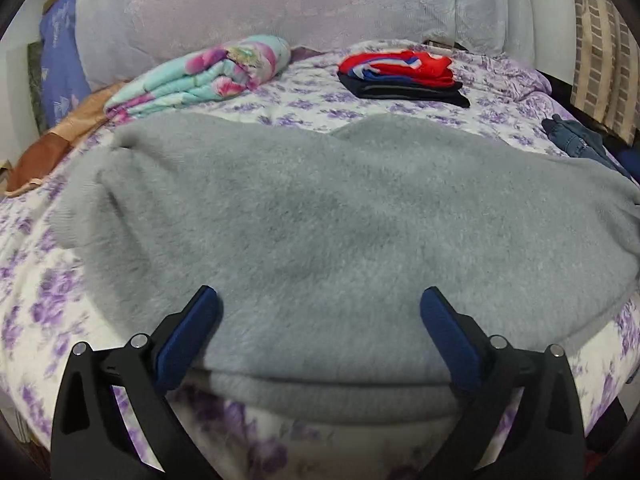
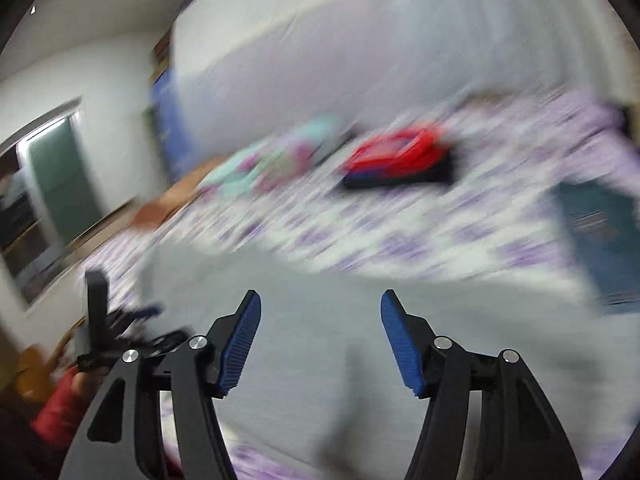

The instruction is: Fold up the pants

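Grey fleece pants (image 1: 320, 232) lie spread across the near part of a bed with a purple-flowered sheet (image 1: 40, 300). My left gripper (image 1: 320, 300) is open and empty, its blue pads just above the pants' near edge. The right wrist view is motion-blurred. There the grey pants (image 2: 320, 360) fill the foreground and my right gripper (image 2: 320, 304) is open and empty above them. The left gripper (image 2: 120, 328) shows at that view's left edge, held by a hand in a red sleeve.
A folded floral blanket (image 1: 200, 76) and a stack of folded red, blue and black clothes (image 1: 400, 74) lie at the far side of the bed. Blue jeans (image 1: 576, 140) lie at the right edge. Large pale pillows (image 1: 260, 4) stand behind. A brown cloth (image 1: 40, 156) lies at left.
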### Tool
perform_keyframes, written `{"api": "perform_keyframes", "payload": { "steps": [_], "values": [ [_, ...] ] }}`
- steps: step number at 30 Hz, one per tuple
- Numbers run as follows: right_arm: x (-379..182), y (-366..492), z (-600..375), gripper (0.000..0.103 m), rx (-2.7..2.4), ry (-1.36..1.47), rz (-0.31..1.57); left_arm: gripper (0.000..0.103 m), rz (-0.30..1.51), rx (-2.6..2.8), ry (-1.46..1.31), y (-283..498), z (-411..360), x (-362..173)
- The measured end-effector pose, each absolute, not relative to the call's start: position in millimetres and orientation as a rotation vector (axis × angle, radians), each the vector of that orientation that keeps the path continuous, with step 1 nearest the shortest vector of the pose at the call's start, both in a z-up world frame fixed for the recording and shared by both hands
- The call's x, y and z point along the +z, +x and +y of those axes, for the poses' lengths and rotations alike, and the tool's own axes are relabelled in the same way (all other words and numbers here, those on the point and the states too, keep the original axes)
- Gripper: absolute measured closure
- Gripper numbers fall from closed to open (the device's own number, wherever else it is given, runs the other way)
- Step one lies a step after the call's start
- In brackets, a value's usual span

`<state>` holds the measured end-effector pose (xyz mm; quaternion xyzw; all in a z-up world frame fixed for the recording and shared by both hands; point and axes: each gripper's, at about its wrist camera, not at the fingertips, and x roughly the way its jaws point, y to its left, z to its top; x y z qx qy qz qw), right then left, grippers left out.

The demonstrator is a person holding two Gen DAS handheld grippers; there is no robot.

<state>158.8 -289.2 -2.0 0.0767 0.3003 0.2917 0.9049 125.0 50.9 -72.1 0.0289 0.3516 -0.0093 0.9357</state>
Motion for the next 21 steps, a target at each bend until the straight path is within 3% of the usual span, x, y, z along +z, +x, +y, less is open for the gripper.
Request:
{"api": "perform_keyframes", "payload": {
  "steps": [4, 8, 10, 12, 14, 21],
  "values": [
    [-53, 190, -230, 0.040, 0.714, 0.076, 0.910, 0.005, 0.634, -0.072, 0.002, 110, 59, -46],
    [-26, 189, -221, 0.040, 0.737, 0.033, 0.868, 0.005, 0.533, 0.005, 0.014, 129, 79, -22],
    [4, 195, -217, 0.041, 0.762, 0.036, 0.778, 0.005, 0.579, 0.024, -0.092, 156, 105, -29],
    [28, 204, -199, 0.058, 0.762, 0.011, 0.699, 0.005, 0.628, -0.002, -0.195, 173, 124, -49],
    [37, 233, -181, 0.071, 0.748, 0.011, 0.661, 0.005, 0.597, 0.017, -0.125, 165, 111, -45],
    [-21, 307, -103, 0.073, 0.753, -0.044, 0.852, 0.005, 0.607, 0.002, -0.105, 155, 112, -56]
  ]
}}
